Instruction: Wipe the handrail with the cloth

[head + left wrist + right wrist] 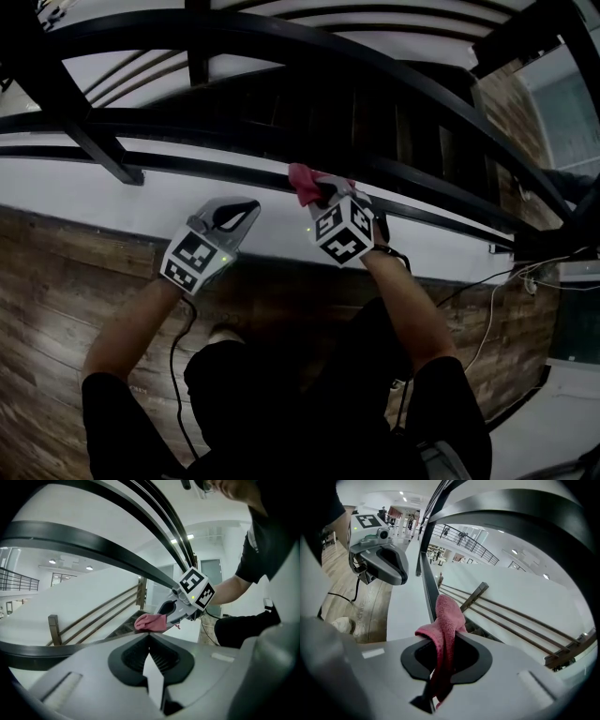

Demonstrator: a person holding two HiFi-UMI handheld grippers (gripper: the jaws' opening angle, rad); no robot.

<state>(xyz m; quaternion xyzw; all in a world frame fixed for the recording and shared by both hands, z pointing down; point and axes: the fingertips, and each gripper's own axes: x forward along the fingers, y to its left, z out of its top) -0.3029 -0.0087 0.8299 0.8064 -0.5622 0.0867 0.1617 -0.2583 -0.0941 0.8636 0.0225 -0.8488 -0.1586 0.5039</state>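
Note:
Black handrails (281, 131) curve across the head view in several bars. A pink cloth (304, 182) is bunched against the thin lower bar (187, 165). My right gripper (319, 193) is shut on the cloth (447, 620), which hangs out between its jaws (440, 641) and lies on the dark bar (424, 578). My left gripper (246, 208) is just left of it, below the same bar, jaws shut with nothing between them (150, 639). From the left gripper view the cloth (150, 622) and right gripper (176, 611) show ahead, under the thick rail (93, 545).
A white ledge (94, 202) runs under the rails, with wooden floor (75, 281) below it. Dark stairs (375, 112) drop away behind the bars. Cables (487, 319) trail on the floor at the right. Another railing with wooden posts (476, 592) lies beyond.

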